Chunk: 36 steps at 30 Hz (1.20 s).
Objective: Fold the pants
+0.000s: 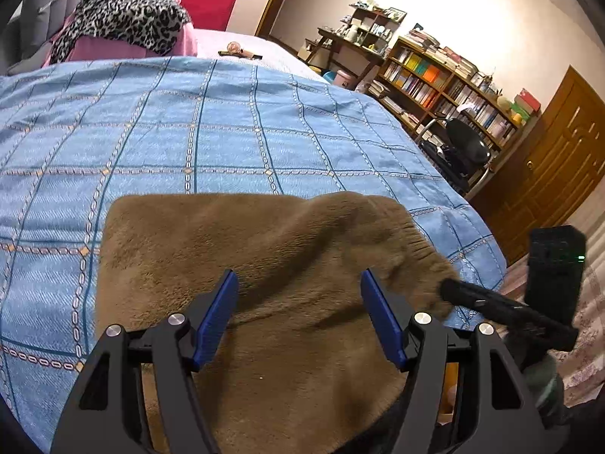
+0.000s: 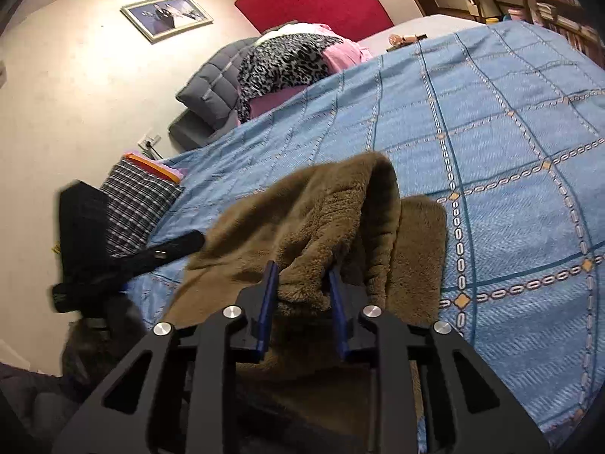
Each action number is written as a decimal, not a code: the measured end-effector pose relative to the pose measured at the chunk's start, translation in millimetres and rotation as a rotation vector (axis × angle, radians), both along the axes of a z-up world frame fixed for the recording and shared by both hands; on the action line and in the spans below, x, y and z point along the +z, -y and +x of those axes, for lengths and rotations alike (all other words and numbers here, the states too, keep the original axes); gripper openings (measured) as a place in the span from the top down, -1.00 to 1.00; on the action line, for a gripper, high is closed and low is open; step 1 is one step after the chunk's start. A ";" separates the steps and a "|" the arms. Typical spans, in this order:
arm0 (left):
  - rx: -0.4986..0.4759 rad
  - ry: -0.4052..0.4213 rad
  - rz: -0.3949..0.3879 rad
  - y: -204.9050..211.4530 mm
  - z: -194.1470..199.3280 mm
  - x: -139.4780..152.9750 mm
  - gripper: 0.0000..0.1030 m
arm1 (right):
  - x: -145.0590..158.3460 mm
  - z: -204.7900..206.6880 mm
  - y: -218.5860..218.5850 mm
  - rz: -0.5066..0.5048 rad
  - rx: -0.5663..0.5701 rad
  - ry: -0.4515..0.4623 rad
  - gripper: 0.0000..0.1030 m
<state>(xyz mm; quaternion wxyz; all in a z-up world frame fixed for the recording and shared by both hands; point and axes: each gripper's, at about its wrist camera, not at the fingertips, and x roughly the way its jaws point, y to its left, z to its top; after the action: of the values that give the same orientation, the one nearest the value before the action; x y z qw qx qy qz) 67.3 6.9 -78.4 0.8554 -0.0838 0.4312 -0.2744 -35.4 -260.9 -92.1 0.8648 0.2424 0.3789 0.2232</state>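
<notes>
Brown fleece pants (image 1: 264,265) lie folded on the blue checked bedspread (image 1: 189,132) near the bed's front edge. My left gripper (image 1: 298,283) is open just above the pants, with nothing between its blue pads. My right gripper (image 2: 302,283) is shut on a bunched edge of the pants (image 2: 321,227) and holds it lifted above the lower layer. The right gripper also shows in the left wrist view (image 1: 450,289) at the pants' right edge. The left gripper shows at the left of the right wrist view (image 2: 189,242).
A leopard-print cloth (image 1: 128,15) and pink bedding lie at the head of the bed. A small object (image 1: 238,50) lies beyond the bedspread. A bookshelf (image 1: 446,75), a black chair (image 1: 461,147) and a wooden door (image 1: 559,159) stand at the right. A plaid cloth (image 2: 140,200) lies by the bed's left edge.
</notes>
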 end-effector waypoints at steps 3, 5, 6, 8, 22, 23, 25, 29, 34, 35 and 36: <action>-0.009 -0.006 -0.007 0.5 -1.9 -2.8 -0.30 | 2.4 -11.5 10.5 0.010 -0.005 -0.022 0.51; -0.027 -0.007 -0.012 3.9 -4.7 -4.2 -0.30 | -8.3 -15.2 16.5 -0.028 -0.038 -0.062 0.60; -0.037 -0.008 -0.014 6.8 -5.9 -4.9 -0.30 | -15.1 -14.0 19.9 -0.030 -0.050 -0.086 0.60; -0.071 -0.021 -0.015 14.5 -9.8 -8.9 -0.30 | -33.8 -11.6 26.5 0.014 -0.071 -0.141 0.60; -0.227 -0.029 0.076 60.1 -38.9 -33.4 -0.46 | -47.7 2.6 40.3 0.232 -0.108 -0.208 -0.41; -0.226 -0.030 0.074 59.6 -39.2 -33.3 -0.46 | -50.5 3.7 37.9 0.242 -0.100 -0.223 -0.41; -0.225 -0.031 0.071 59.0 -39.0 -33.6 -0.46 | -57.9 6.3 31.8 0.246 -0.091 -0.259 -0.41; -0.228 -0.033 0.073 60.3 -37.8 -33.6 -0.46 | -57.7 10.0 27.3 0.277 -0.079 -0.262 -0.41; -0.225 -0.035 0.064 58.8 -37.0 -33.5 -0.47 | -48.6 19.1 13.2 0.220 -0.049 -0.251 -0.41; -0.224 -0.036 0.061 58.3 -37.1 -33.9 -0.46 | -49.6 21.0 11.1 0.210 -0.050 -0.257 -0.36; -0.223 -0.038 0.057 57.5 -36.7 -34.1 -0.46 | -51.7 23.4 9.2 0.202 -0.056 -0.263 -0.30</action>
<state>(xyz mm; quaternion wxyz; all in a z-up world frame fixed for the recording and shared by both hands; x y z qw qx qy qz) 30.6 -50.6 -112.5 0.8132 -0.0162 0.4617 -0.3540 -12.1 -270.1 -143.8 0.7850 0.3656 0.4575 0.2023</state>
